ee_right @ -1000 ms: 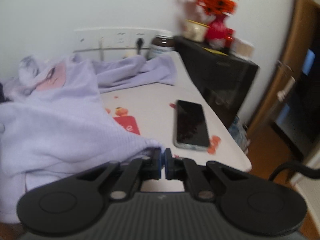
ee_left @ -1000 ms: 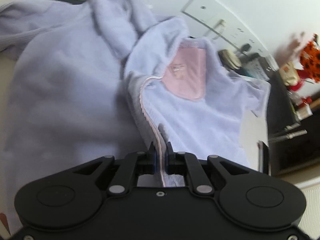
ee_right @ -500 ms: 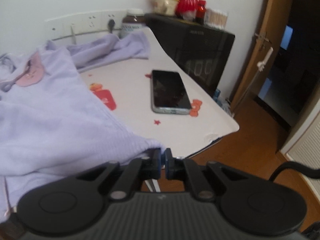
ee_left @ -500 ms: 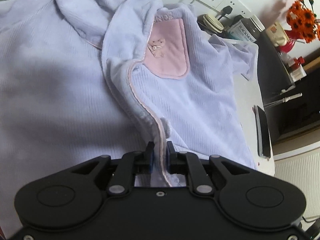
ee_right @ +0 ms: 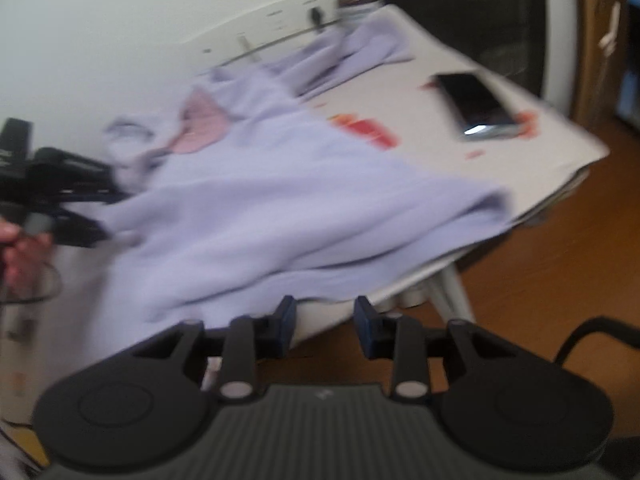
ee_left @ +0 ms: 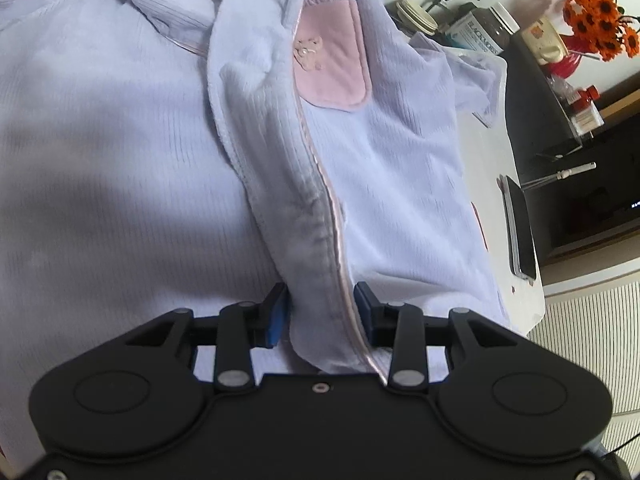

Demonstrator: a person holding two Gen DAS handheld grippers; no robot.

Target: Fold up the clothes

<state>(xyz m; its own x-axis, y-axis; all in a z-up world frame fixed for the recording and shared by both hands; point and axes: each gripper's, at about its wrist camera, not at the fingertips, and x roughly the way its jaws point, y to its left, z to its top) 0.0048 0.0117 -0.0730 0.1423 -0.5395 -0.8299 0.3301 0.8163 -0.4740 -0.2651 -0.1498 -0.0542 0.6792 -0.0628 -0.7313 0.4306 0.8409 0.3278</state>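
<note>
Both tools are opening: the left tool is straddling the garment's trimmed edge, the right tool is tilting down past the tabletop, gripping nothing.

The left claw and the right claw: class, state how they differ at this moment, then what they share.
1. The left claw has the lilac garment's pink-trimmed front edge between its jaws; the right claw has nothing between its jaws.
2. The left claw hangs over the garment; the right claw sits off the table's edge, with floor behind it.
Shared: both claws' jaws are opening.
</note>
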